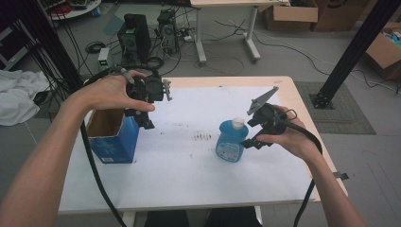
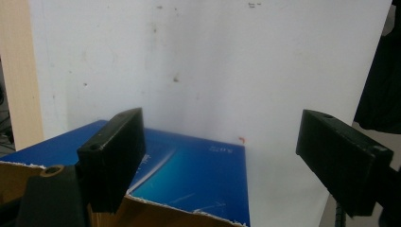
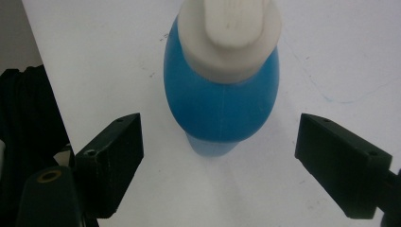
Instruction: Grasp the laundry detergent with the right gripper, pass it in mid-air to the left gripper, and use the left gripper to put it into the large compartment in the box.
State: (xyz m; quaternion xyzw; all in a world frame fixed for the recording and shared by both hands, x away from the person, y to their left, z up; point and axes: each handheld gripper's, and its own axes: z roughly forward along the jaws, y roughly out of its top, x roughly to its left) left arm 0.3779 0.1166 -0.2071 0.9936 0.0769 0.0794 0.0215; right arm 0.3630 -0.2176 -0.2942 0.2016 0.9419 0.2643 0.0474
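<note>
Hiding its base, blue bottle stands upright.

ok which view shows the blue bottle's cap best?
The right gripper view: the white cap of the blue bottle is large and close, seen from above between the open jaws. In the high view the cap is small, beside the right gripper. The left gripper view faces a blue box.

Place: lab or workshop
Upper left: computer towers and loose cables on the floor
Upper right: cardboard boxes, black frame strut
</note>
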